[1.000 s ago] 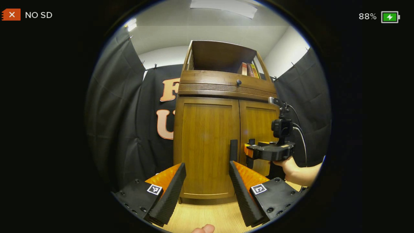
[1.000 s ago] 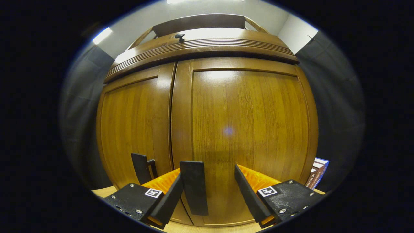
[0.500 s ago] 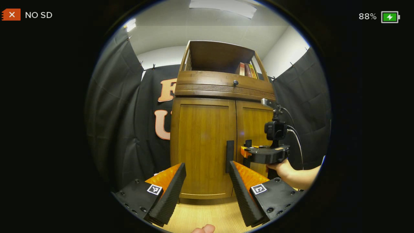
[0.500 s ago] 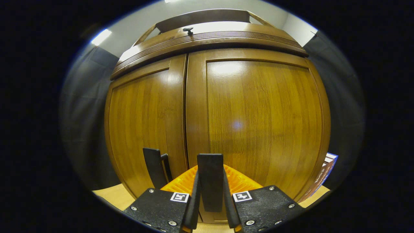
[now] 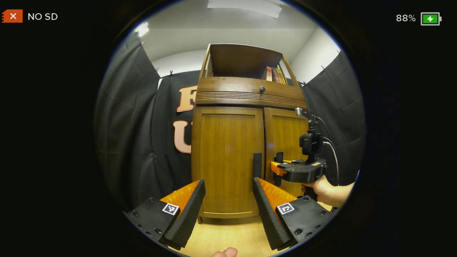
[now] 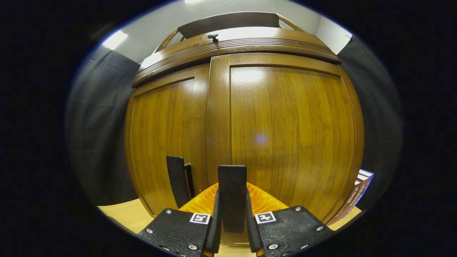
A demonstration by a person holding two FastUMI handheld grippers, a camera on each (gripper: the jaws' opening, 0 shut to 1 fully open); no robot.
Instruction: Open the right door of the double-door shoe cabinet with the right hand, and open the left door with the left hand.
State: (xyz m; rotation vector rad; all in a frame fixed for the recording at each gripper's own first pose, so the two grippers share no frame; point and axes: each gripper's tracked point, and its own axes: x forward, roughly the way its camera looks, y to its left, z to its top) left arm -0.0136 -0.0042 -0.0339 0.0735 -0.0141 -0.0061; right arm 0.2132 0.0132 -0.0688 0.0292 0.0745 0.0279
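left door [image 6: 162,132] left of right door [image 6: 289,132]

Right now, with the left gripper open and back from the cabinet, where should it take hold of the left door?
Grip the left door's handle, the upright flat bar beside the centre seam. Bring the left gripper straight in, one finger on each side face.

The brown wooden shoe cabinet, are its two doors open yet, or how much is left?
Not yet. Nothing is open: the brown wooden shoe cabinet has both doors shut. In hand: the right gripper is shut on the right door's flat black handle, ready to pull. Left to do: swing that right door open, then the left gripper, open and apart, must take the left door's black handle.
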